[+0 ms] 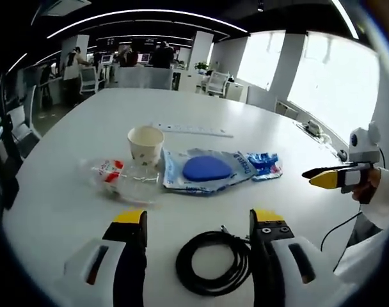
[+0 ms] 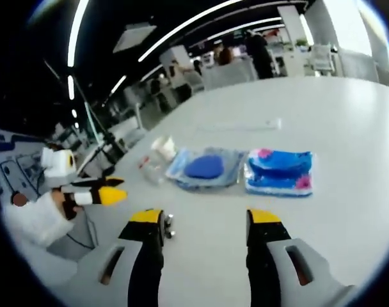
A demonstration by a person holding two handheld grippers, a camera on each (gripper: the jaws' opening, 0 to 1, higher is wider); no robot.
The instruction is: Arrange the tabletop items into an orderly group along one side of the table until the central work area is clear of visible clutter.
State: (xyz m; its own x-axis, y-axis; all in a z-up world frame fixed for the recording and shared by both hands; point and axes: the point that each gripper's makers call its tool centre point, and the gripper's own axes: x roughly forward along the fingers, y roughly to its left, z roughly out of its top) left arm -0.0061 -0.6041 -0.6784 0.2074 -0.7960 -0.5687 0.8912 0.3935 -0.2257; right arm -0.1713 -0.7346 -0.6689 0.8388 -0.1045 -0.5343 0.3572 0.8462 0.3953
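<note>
On the white table (image 1: 73, 128) lie a paper cup (image 1: 145, 144), a crushed clear plastic bottle with a red label (image 1: 118, 179), a clear pouch with a blue oval pad (image 1: 204, 169) and a blue-and-white wet-wipe pack (image 1: 261, 165). A coiled black cable (image 1: 214, 262) sits between the jaws of my left gripper (image 1: 199, 220), which is open and holds nothing. My right gripper (image 1: 329, 176) hovers at the right, held by a white-sleeved hand. In the right gripper view my right gripper (image 2: 205, 217) is open and empty, short of the pouch (image 2: 206, 167) and wipe pack (image 2: 279, 171); the left gripper (image 2: 105, 190) is at the left.
A long white strip (image 1: 193, 130) lies beyond the cup. A cable runs off the right table edge (image 1: 338, 230). Office chairs (image 1: 217, 83), desks and people stand in the background beyond the table's far edge.
</note>
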